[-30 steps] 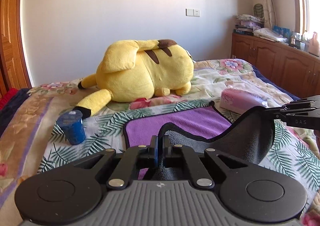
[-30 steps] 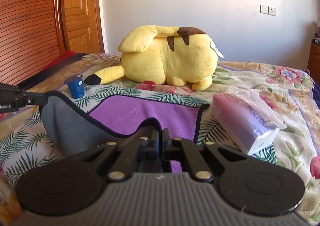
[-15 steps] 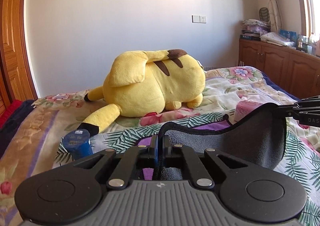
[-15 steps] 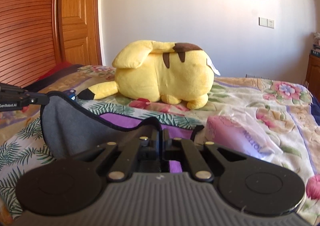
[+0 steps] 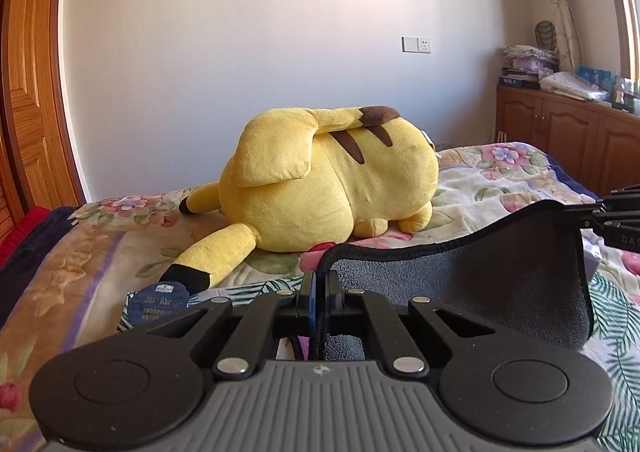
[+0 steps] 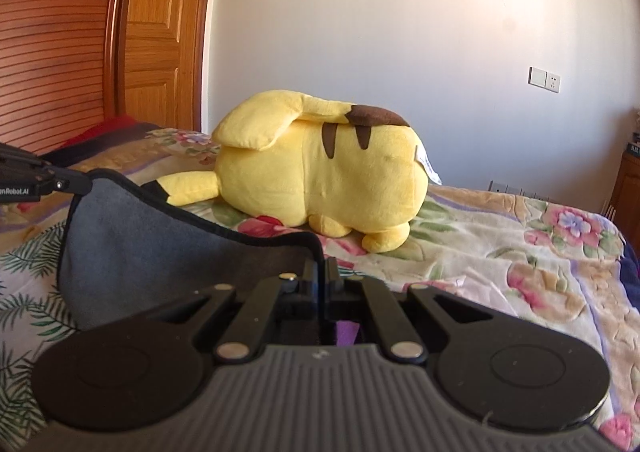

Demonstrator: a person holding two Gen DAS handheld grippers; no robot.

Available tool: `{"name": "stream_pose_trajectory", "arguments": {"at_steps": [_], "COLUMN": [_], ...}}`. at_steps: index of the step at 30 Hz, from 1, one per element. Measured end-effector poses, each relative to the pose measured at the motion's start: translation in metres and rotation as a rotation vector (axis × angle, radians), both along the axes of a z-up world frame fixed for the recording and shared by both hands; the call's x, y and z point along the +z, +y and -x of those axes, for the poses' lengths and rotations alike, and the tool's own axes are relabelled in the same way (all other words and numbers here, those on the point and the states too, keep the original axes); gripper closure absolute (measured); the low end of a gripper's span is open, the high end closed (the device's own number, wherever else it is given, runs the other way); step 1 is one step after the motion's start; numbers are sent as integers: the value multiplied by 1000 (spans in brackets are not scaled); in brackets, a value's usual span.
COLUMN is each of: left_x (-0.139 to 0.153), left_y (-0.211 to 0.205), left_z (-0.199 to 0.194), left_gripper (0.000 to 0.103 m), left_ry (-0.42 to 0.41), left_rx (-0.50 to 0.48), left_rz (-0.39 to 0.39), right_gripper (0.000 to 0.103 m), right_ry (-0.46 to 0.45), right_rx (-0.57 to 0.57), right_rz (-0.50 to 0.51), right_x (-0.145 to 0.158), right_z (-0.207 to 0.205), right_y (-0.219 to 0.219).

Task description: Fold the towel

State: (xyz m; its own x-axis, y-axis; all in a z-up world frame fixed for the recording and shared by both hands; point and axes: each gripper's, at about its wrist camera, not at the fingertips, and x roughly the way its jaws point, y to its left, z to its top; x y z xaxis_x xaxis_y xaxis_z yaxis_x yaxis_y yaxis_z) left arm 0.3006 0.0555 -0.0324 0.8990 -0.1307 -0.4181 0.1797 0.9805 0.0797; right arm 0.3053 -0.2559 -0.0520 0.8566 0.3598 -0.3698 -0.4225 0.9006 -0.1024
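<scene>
Each camera sits low behind its own gripper and looks forward over the bed toward the plush [image 5: 328, 179] at the wall. The left view sees the plush [image 6: 320, 175] from its left, the right view from its right. Both share the plush and the towel [image 5: 480, 284].
</scene>
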Motion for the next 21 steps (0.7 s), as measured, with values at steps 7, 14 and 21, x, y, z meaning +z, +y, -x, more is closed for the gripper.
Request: {"name": "stream_pose_trajectory", "arguments": {"at_steps": [7,14,21], "left_x": [-7,-27,-51], "left_y": [-3,-6,-9], "left_z": [-34,-64,-78], "left_gripper": [103,103,103], "left_ry": [13,41,74], "left_rx": [18,31,30], "left_rz": [-4,-24,-35], "right_gripper": [100,100,100], "right_ry": [5,47,99], "right_rx": [-42,-79,-98], "right_rz": [-10,25,35], "right_x": [-7,-31,-55], "right_z": [-24,-52,-66], "right_y": [0,3,1]}}
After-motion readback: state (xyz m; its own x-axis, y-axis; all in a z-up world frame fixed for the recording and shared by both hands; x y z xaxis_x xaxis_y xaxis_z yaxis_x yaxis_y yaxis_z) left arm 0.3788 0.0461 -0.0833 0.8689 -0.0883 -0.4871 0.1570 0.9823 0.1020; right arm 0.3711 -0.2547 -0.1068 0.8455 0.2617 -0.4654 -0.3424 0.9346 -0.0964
